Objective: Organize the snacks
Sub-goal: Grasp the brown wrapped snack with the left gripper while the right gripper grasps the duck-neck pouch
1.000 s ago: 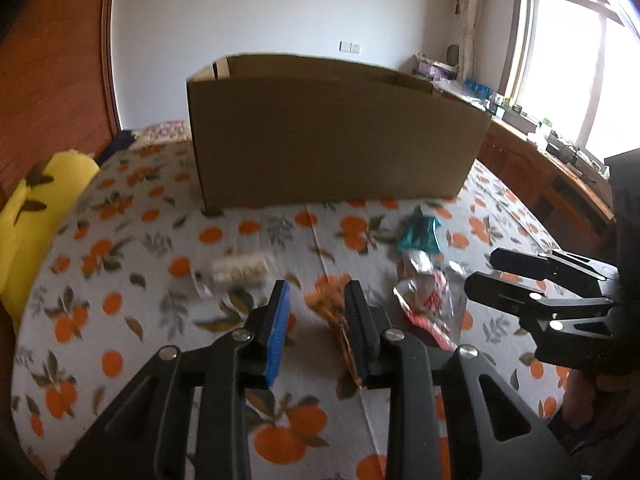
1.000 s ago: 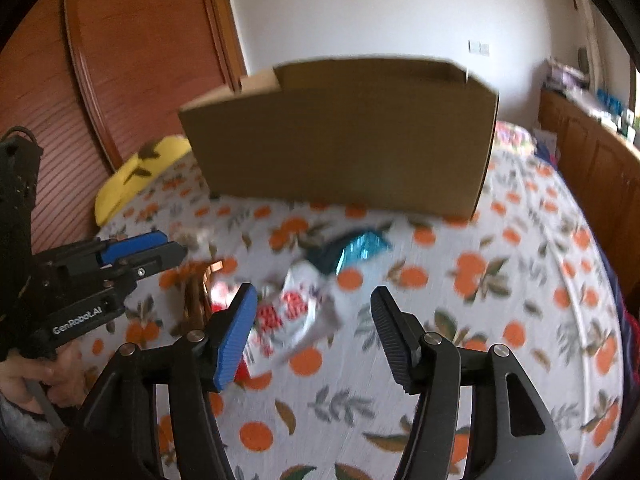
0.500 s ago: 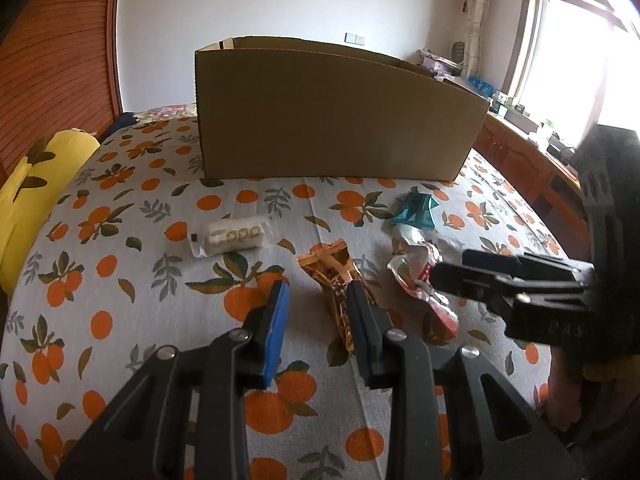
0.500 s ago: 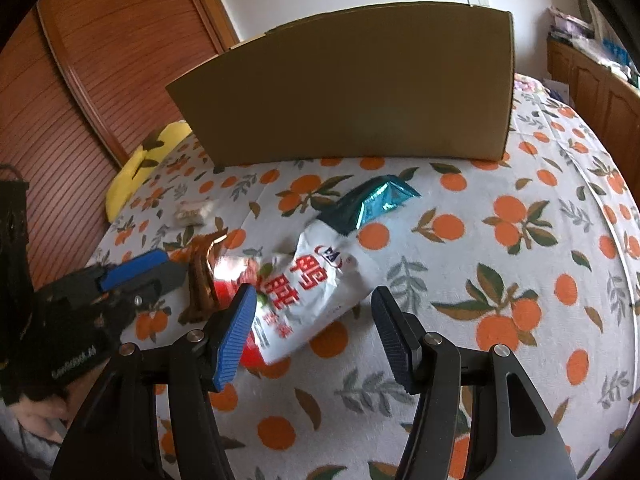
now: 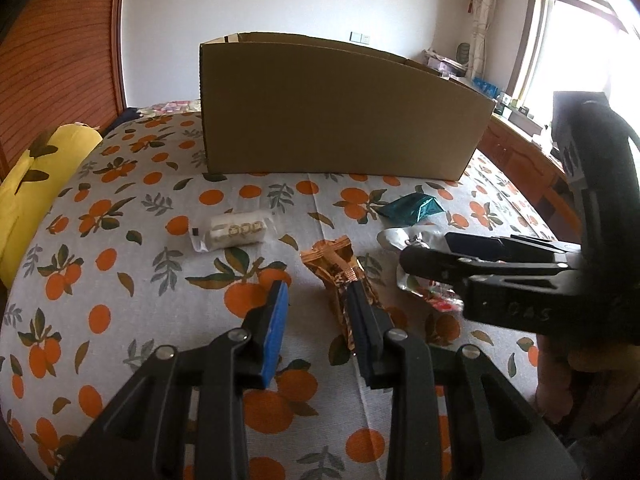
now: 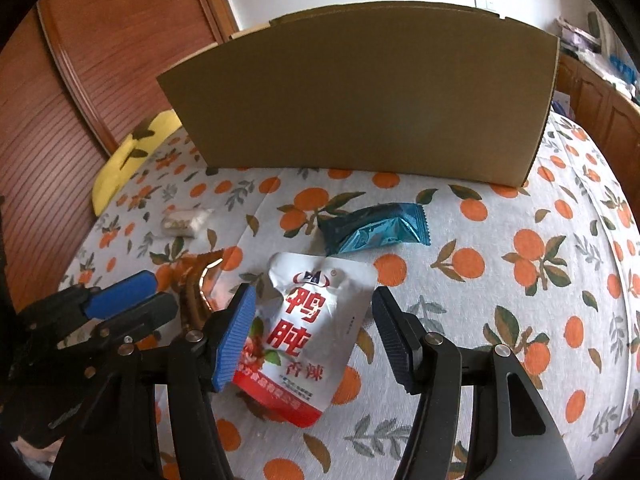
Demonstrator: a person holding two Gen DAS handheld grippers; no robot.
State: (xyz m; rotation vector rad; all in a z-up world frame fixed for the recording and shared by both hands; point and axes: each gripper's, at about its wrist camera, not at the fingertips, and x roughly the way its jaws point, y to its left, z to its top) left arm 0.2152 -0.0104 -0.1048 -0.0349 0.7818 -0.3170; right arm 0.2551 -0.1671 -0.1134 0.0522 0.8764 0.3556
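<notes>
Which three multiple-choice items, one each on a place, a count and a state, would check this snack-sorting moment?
1. Where is the teal packet?
A. inside the box
B. on the cloth between the cardboard box and the white pouch
C. on the yellow cushion

2. How many snack packs lie on the cloth?
A. two
B. four
C. six

3. How do the right gripper fingers stand?
A. apart on either side of the white pouch
C. shut on the teal packet
B. shut with nothing between

Answers: 1 B, it lies before the box wall. 2 B, teal, white pouch, orange wrapper, white roll pack. 3 A, a clear gap shows beside the right finger.
</notes>
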